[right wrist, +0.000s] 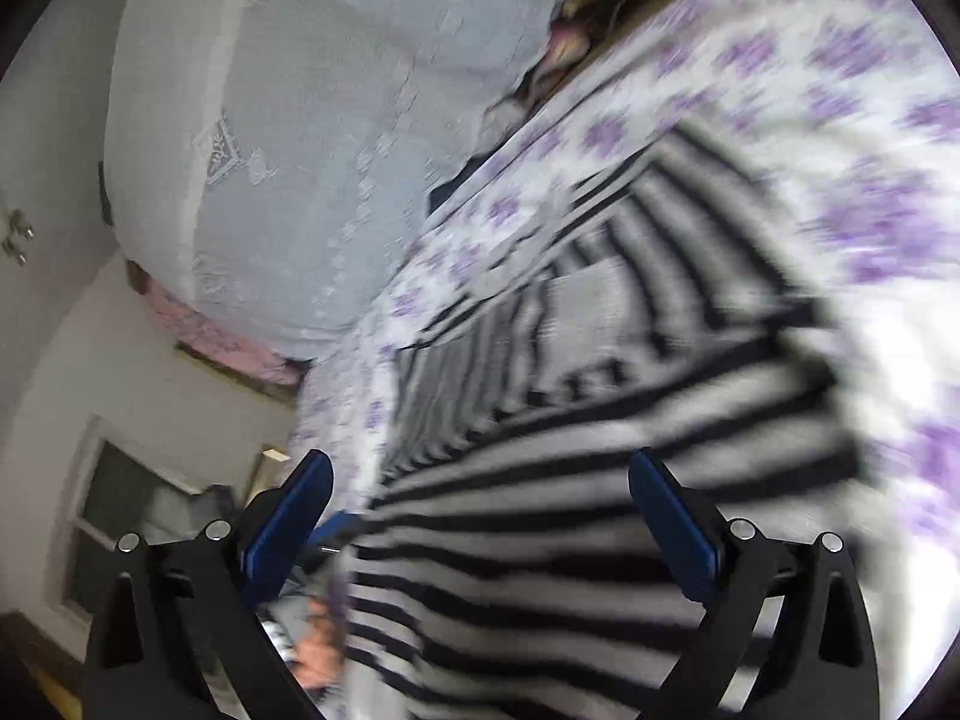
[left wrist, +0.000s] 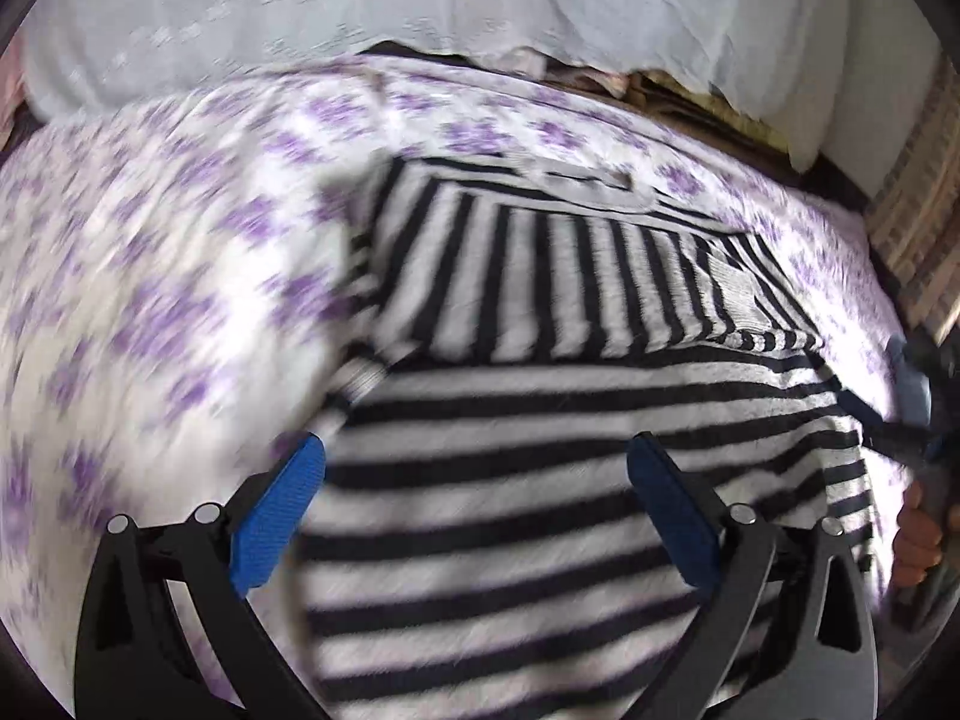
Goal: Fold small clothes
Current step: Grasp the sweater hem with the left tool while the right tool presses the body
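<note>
Black-and-white striped garment (left wrist: pixel 540 408) spread on the purple-flowered bedspread (left wrist: pixel 150 276), partly folded, near part with stripes crosswise, far part with stripes running away; probably soft, light and limp, likely to sag and slide, so best pinched at a hem corner or side edge. Left hand-held gripper (left wrist: pixel 477 480) spread wide over the near stripes, nothing between its blue pads; right hand-held gripper (right wrist: pixel 480 486) likewise wide apart and empty above the cloth. Left view alone shows a grey patch (left wrist: pixel 735 291) on the folded part and fingers (left wrist: pixel 915 534) at the right edge; right view, more blurred, alone shows a window (right wrist: pixel 120 516) and white wall (right wrist: pixel 54 360).
</note>
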A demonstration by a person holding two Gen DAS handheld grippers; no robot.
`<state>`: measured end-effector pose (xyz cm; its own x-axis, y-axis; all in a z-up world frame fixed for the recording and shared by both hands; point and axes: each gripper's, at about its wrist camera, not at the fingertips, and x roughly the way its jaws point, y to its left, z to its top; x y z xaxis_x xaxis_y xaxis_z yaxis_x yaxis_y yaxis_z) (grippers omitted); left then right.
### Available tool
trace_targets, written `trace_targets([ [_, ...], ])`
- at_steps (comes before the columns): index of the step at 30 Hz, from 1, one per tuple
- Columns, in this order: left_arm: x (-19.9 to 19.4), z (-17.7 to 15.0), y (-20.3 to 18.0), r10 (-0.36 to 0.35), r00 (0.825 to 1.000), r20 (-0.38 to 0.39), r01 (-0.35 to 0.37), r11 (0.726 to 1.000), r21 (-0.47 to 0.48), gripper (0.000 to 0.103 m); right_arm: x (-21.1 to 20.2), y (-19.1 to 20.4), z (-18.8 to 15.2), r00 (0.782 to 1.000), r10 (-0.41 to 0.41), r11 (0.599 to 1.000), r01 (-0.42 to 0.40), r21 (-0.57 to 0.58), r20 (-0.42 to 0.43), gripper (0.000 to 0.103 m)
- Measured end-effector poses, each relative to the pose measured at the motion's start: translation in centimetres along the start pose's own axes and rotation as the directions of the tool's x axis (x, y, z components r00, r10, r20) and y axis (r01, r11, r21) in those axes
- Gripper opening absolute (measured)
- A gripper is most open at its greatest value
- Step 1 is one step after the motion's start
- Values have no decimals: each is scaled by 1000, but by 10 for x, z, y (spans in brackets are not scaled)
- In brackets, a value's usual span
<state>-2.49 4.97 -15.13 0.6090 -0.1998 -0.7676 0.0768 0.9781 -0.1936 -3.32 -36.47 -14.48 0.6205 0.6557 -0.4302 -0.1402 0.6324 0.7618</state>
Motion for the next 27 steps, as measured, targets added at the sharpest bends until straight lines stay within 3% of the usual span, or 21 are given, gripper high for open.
trace_targets([
  [5, -11, -21, 38, -96, 995, -40, 91, 989, -118, 98, -50, -34, -23, 997, -35, 999, 33, 39, 71, 99],
  [9, -6, -40, 44, -143, 985, -98, 128, 982, -138, 98, -63, -49, -43, 992, -107, 994, 105, 29, 69, 99],
  [19, -9, -75, 15, -206, 967, -149, 205, 978, -23, 98, -46, -24, -74, 986, -161, 977, 153, -147, -41, 100],
  [23, -8, -77, 7, -243, 958, -155, 245, 969, -3, 98, -40, -10, -88, 982, -168, 963, 146, -226, -83, 100],
  [27, 6, -65, 1, -225, 961, -161, 232, 973, 23, 98, -20, -5, -82, 981, -150, 961, 116, -250, -121, 100],
])
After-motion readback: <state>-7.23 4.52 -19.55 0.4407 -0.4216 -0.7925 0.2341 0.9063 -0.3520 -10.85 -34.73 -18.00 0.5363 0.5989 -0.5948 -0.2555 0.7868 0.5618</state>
